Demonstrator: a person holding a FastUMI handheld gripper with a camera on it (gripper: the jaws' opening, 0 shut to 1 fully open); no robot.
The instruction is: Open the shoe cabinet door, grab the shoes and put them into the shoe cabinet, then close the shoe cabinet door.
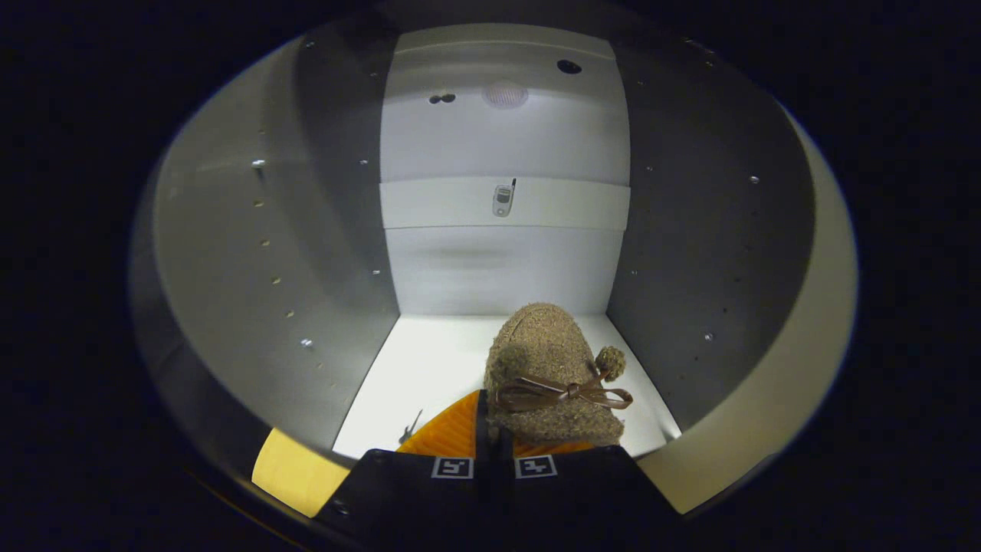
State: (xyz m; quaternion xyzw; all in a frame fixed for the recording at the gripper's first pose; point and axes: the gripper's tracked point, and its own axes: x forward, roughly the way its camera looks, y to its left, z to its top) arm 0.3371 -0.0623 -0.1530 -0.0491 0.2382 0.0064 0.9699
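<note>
A brown fuzzy shoe (pixel 548 360) with a ribbon bow and two pompoms sits low over the white floor (pixel 429 360) of the open shoe cabinet, toe pointing toward the back wall. My gripper (pixel 487 410) reaches into the cabinet's mouth. Its fingers stand almost together and pinch the near rim of the shoe. One finger (pixel 452 431) shows beside the shoe on the left. The shoe's body covers most of the other finger. I cannot tell whether the sole touches the floor.
Grey side walls (pixel 306 253) with rows of peg holes stand close on both sides. Higher up, a white shelf edge (pixel 567 203) with a small fitting crosses the back wall (pixel 506 268). Left of the shoe the floor is bare.
</note>
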